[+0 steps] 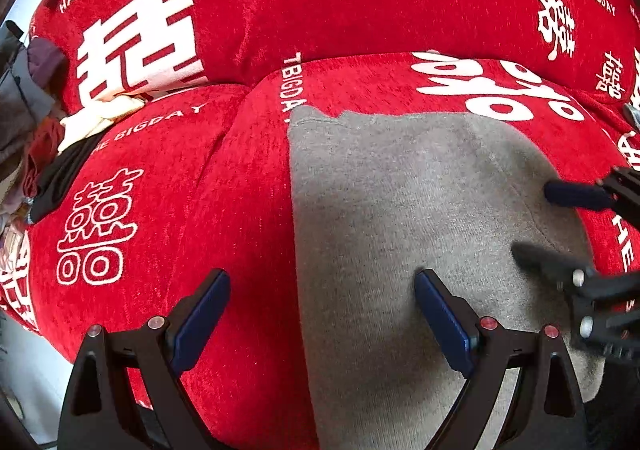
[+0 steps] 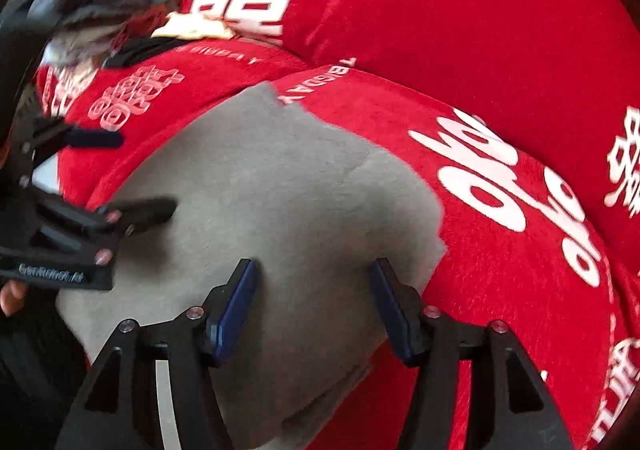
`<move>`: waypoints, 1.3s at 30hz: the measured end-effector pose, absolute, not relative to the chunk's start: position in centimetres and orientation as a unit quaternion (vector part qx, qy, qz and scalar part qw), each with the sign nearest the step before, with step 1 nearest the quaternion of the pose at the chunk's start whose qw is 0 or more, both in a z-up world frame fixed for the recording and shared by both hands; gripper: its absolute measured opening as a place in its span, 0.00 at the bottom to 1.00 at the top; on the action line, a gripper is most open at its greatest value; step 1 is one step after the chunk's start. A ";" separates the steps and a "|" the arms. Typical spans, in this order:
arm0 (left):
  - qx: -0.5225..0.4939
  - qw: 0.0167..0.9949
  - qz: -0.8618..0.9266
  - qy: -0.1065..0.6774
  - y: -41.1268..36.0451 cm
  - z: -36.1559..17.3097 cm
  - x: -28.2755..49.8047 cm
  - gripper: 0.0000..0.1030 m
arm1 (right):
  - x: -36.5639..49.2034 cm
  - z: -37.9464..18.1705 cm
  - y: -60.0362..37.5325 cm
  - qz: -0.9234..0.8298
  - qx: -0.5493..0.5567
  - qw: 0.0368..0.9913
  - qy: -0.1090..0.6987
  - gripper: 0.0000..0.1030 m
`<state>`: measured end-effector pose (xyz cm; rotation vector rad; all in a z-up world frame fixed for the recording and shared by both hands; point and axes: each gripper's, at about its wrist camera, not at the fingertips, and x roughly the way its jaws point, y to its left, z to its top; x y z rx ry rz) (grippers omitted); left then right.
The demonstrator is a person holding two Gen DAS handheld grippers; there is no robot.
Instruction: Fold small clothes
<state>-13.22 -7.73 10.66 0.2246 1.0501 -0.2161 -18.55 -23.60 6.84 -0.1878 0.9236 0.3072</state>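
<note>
On a red sofa [image 1: 248, 169], both grippers, left [image 1: 322, 324] and right [image 2: 314, 308], hover jaws apart over a flattened grey garment [image 1: 400, 209], apparently between folds.

Both wrist cameras are looking steeply down, close over the red sofa [image 1: 224, 177]. The left view is facing the backrest from the seat's front edge, above the grey cloth's [image 1: 400, 209] left edge; the right view is angling in over its right side. Both are sharing cloth, seat seam, and the pile [image 2: 120, 1] at the sofa's left end.
</note>
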 end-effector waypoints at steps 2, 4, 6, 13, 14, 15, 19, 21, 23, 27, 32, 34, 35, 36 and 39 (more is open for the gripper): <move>0.105 0.852 -0.103 0.502 -7.8 10.8 -12.9 0.91 | -18.0 7.1 -24.9 0.133 -0.064 0.882 0.447 0.61; 0.099 0.852 -0.106 0.503 -8.0 11.3 -12.9 0.91 | -17.6 7.5 -26.4 0.136 -0.028 0.881 0.453 0.63; 0.094 0.853 -0.117 0.500 -8.3 11.9 -13.0 0.91 | -17.0 7.8 -27.7 0.125 -0.004 0.881 0.456 0.63; 0.079 0.844 -0.147 0.510 -11.4 12.5 -13.0 0.91 | -12.8 6.6 -30.6 0.120 0.147 0.855 0.482 0.63; 0.080 0.840 -0.150 0.515 -11.8 12.1 -13.0 0.91 | -12.1 6.0 -30.3 0.112 0.144 0.851 0.492 0.63; 0.081 0.836 -0.153 0.520 -11.9 11.7 -12.9 0.91 | -11.7 5.7 -29.9 0.103 0.134 0.852 0.496 0.57; 0.104 0.834 -0.149 0.520 -12.8 10.5 -13.3 0.91 | -11.0 5.6 -30.3 0.044 0.110 0.860 0.496 0.53; 0.097 0.829 -0.154 0.528 -12.2 11.0 -13.4 0.91 | -11.6 6.2 -31.0 0.028 0.107 0.864 0.492 0.55; 0.073 0.830 -0.158 0.530 -10.6 12.0 -13.7 0.91 | -13.4 7.4 -31.0 0.031 0.089 0.870 0.483 0.57; 0.047 0.829 -0.157 0.535 -7.3 12.5 -14.6 0.91 | -20.0 10.1 -27.7 0.139 -0.010 0.888 0.439 0.58; 0.051 0.815 -0.139 0.561 -5.6 10.3 -14.8 0.91 | -26.1 11.1 -22.0 0.263 -0.140 0.877 0.376 0.57; 0.029 0.811 -0.143 0.567 -5.0 10.0 -14.7 0.91 | -26.9 10.5 -20.6 0.288 -0.164 0.865 0.376 0.57; 0.028 0.810 -0.145 0.568 -4.9 9.9 -14.7 0.91 | -26.9 10.0 -20.0 0.285 -0.182 0.860 0.382 0.57; 0.033 0.811 -0.145 0.566 -5.0 9.9 -14.7 0.91 | -26.5 9.0 -19.7 0.267 -0.206 0.856 0.393 0.57; 0.054 0.817 -0.148 0.555 -5.3 10.2 -15.5 0.91 | -26.0 6.9 -20.7 0.254 -0.218 0.849 0.409 0.57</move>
